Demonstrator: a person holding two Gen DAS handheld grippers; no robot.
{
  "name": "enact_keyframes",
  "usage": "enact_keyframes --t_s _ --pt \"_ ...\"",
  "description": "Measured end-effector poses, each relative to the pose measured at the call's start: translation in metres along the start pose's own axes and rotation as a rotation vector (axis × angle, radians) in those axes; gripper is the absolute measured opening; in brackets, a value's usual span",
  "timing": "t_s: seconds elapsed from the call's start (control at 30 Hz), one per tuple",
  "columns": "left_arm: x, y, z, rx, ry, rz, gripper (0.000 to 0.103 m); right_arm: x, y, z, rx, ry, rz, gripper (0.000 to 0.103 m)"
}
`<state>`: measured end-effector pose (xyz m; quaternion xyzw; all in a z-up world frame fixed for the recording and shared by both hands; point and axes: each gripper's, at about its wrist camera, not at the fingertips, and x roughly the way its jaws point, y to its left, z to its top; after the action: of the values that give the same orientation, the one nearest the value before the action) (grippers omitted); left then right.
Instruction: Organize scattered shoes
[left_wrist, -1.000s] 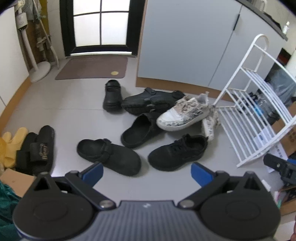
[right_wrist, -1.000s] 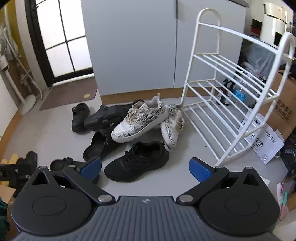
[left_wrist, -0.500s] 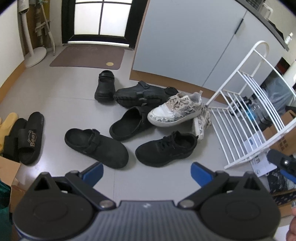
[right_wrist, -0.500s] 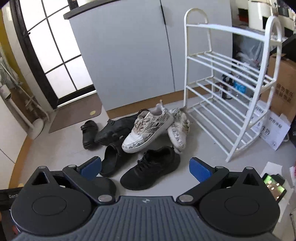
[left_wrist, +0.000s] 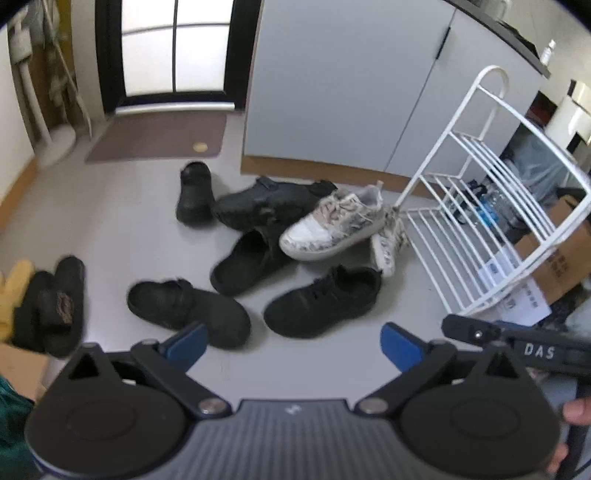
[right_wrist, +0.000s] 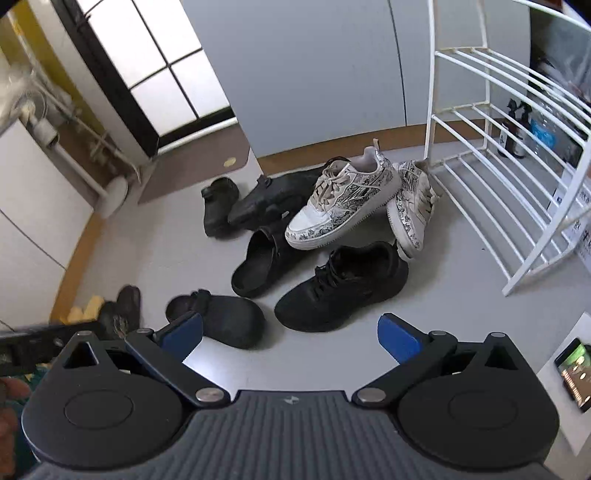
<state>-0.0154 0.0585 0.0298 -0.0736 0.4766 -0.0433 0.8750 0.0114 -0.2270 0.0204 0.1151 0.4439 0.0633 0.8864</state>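
Note:
A pile of shoes lies on the grey floor. A black sneaker (left_wrist: 322, 302) (right_wrist: 341, 286) sits nearest, with a black clog (left_wrist: 188, 308) (right_wrist: 221, 319) to its left and a black slip-on (left_wrist: 247, 260) (right_wrist: 258, 266) behind. A white patterned sneaker (left_wrist: 330, 229) (right_wrist: 343, 205) rests on the pile, its mate (left_wrist: 388, 242) (right_wrist: 412, 210) tipped against the white wire shoe rack (left_wrist: 480, 206) (right_wrist: 491, 147). Further back lie two more black shoes (left_wrist: 194, 192) (right_wrist: 218, 205). My left gripper (left_wrist: 291, 341) and right gripper (right_wrist: 290, 334) both hang open above the floor, short of the pile, holding nothing.
Black slides and yellow slippers (left_wrist: 48, 299) lie at the far left. A grey cabinet (left_wrist: 332, 85) stands behind the pile, a doormat (left_wrist: 159, 138) before the glass door. Cardboard boxes (left_wrist: 554, 251) and papers sit right of the rack. A phone (right_wrist: 574, 373) lies at the right.
Both cameras have swung and moved closer to the pile; the right view has dropped lower toward the black sneaker. No shoe has moved. Both grippers stayed open.

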Motion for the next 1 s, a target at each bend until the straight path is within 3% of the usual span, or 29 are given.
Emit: enact_keyframes --t_s 0.1,0.2,0.37,0.6,0.73,1.0 --pt "0.025 0.014 0.005 -0.052 0.063 0.0 0.091 0.008 -0.003 0.007 -0.016 0.025 0.012 0.103" --pt "0.04 0.024 0.016 -0.091 0.095 -0.038 0.09 0.016 -0.007 0.013 -0.032 0.049 0.025 0.103" --pt "0.056 0.022 0.037 -0.052 0.078 -0.025 0.09 0.03 -0.013 0.025 -0.058 0.09 0.046 0.103" --pt "0.081 0.02 0.053 -0.039 0.082 -0.075 0.086 0.052 -0.014 0.035 -0.049 0.094 0.031 0.103" --pt "0.094 0.022 0.059 -0.002 0.079 -0.056 0.086 0.064 -0.014 0.038 -0.033 0.099 0.016 0.103" --pt "0.113 0.041 0.056 -0.064 0.129 -0.055 0.085 0.08 -0.029 0.042 0.046 0.13 0.005 0.095"
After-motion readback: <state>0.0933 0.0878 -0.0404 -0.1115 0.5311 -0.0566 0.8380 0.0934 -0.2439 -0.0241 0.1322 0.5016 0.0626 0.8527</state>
